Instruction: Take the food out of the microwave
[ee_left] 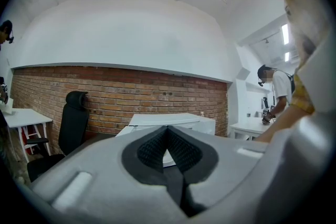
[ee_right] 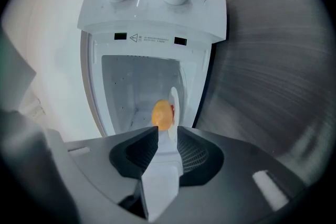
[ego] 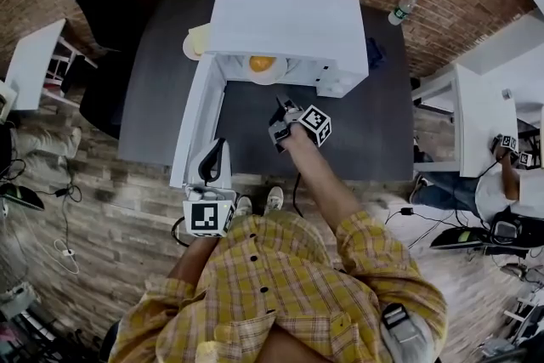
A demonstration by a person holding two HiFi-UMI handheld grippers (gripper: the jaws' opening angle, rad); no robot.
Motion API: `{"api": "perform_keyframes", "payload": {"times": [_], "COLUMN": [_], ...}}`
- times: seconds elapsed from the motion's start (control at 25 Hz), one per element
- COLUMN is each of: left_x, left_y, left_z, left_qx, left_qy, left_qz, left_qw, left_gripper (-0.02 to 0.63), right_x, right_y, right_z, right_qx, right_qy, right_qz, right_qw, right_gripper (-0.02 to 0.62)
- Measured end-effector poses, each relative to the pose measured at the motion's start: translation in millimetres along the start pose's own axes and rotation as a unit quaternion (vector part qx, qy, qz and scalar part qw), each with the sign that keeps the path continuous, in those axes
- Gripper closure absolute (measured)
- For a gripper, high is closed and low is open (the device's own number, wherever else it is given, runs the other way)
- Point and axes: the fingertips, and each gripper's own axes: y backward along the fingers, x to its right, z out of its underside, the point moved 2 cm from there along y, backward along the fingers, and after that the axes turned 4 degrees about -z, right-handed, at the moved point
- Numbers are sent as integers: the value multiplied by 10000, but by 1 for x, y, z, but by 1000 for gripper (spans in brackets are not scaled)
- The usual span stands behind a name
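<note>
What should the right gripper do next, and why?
Probably ease the right gripper forward into the microwave until the plate rim sits between its jaws. The door stands open, the orange food lies on the plate inside, and the jaws are apart and empty, short of the plate.

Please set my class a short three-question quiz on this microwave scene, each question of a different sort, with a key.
1. True or false: the microwave has its door standing open.
2. The orange food lies on: A) a white plate B) a bowl C) the bare table.
3. Fill in: the right claw is open; the left claw is ____.
Key: 1 true; 2 A; 3 shut.
</note>
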Motion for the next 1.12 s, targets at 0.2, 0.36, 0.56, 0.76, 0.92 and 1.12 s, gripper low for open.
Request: {"api": "perform_keyframes", "payload": {"times": [0.2,0.36,0.56,0.76,0.92,1.12], "left_x": [-1,-2,-1,-5,-7,-12], "left_y": [-1,-2,-3,-6,-8,-9], "left_z": [2,3,8,8,9,11], "left_qx": [-27,-43,-92,-135,-180,-224], "left_qy": [21,33,18,-34,-48,-50], "left_qz": [-75,-130,-172,-217,-239,-319], "left_qw": [10000,9999,9998,9997,9995,9992], "left_gripper": [611,611,611,611,611,611], "right_x": [6,8,11,17,21,25], "right_y": [-11,-21,-31,-42,-49,-57], "right_z": [-3,-5,-12,-12,-14,-14], "right_qx": [20,63,146,146,176,163], "right_qy": [-65,-84,-108,-229,-311,-415], "right_qz": [41,27,33,199,234,248], "right_qw": [10000,9999,9998,9994,9991,9987], "right_gripper": [494,495,494,497,495,495]}}
